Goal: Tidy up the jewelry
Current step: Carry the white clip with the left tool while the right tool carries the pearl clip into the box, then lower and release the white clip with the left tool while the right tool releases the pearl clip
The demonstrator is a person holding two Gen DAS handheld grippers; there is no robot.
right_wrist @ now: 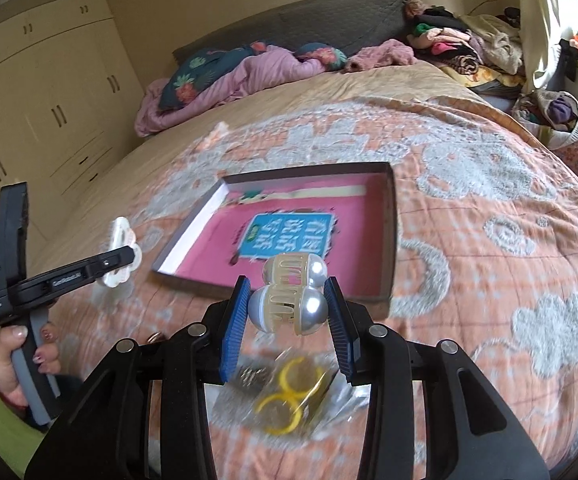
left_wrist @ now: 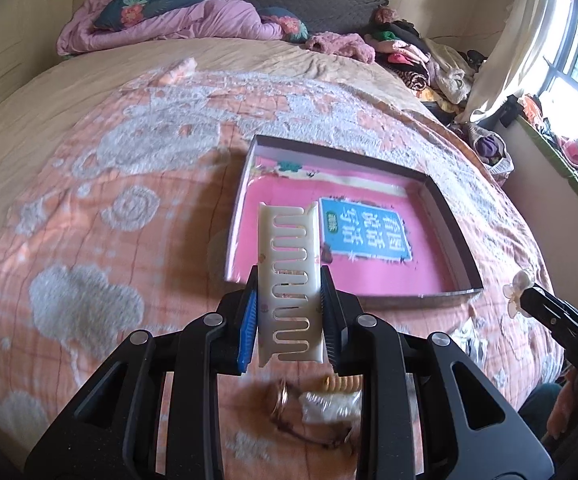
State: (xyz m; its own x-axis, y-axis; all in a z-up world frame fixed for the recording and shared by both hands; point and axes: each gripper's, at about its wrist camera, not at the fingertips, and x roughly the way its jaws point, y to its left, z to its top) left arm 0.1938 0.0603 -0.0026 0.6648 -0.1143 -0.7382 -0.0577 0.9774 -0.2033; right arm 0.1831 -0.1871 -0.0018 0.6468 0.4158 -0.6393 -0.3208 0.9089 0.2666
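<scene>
So my left gripper (left_wrist: 289, 304) is clamped on a cream hair claw clip (left_wrist: 289, 276), pads squeezing its two sides. Its long axis runs straight away from me, far end pointing out toward the shallow box lid (left_wrist: 455, 224) with the pink printed inside, and it's hanging above the bed over the lid's near left corner.

My right gripper (right_wrist: 287, 312) has closed on a smaller claw clip with silver pearly domes (right_wrist: 289, 304). That one sits crosswise, long axis going left to right between the pads, the domed ends bulging out beside them. It's in the air just short of the lid's near edge.

Below, on the peach and grey quilt (left_wrist: 89, 208), there's leftover stuff: a gold-ish ring (left_wrist: 282, 399) and a small plastic bag (left_wrist: 329, 406) under the left one, and yellow rings in a clear packet (right_wrist: 289, 396) under the right. All a bit blurry.
</scene>
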